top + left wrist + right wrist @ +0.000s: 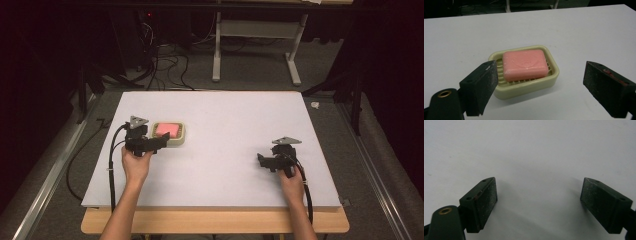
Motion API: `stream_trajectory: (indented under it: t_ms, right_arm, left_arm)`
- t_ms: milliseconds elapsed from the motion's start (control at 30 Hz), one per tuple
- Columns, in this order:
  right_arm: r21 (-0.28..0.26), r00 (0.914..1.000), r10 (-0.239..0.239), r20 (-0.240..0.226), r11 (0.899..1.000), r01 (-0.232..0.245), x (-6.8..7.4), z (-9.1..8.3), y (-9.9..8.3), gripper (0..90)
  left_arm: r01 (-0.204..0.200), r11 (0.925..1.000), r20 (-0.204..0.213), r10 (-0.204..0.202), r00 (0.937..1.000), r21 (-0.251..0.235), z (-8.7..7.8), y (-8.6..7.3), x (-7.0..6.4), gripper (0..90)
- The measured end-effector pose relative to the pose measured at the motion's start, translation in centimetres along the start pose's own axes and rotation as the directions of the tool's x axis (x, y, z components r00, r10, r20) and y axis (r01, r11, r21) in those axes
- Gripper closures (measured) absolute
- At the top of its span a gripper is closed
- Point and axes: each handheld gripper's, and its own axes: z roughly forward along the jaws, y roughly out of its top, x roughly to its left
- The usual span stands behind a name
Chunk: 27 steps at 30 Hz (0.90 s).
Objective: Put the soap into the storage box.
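Note:
A pink bar of soap (525, 64) lies in a pale yellow soap dish (526, 87) on the white table. From above, the soap (167, 130) and dish (179, 141) sit left of centre. My left gripper (159, 142) hovers just on the near side of the dish, open, its jaws standing wide to either side of the dish's near end with nothing between them (540, 86). My right gripper (262, 161) is far off at the right of the table, open over bare surface (539, 202).
The white tabletop (225, 145) has free room between the two grippers. Its wooden front edge (215, 222) lies near the person's forearms. Beyond the far edge are cables (165, 65) and a white table frame (255, 45) on the floor.

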Motion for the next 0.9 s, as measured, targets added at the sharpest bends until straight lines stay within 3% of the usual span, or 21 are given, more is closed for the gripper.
stream_trajectory:
  t_ms: [900]
  right_arm:
    - [0.0, 1.0, 0.001, 0.0, 1.0, -0.001, 0.0, 0.0, 0.0, 14.6]
  left_arm:
    - [0.005, 0.9987, 0.07, -0.001, 0.9976, -0.052, -3.1, -1.6, -0.8, 14.0]
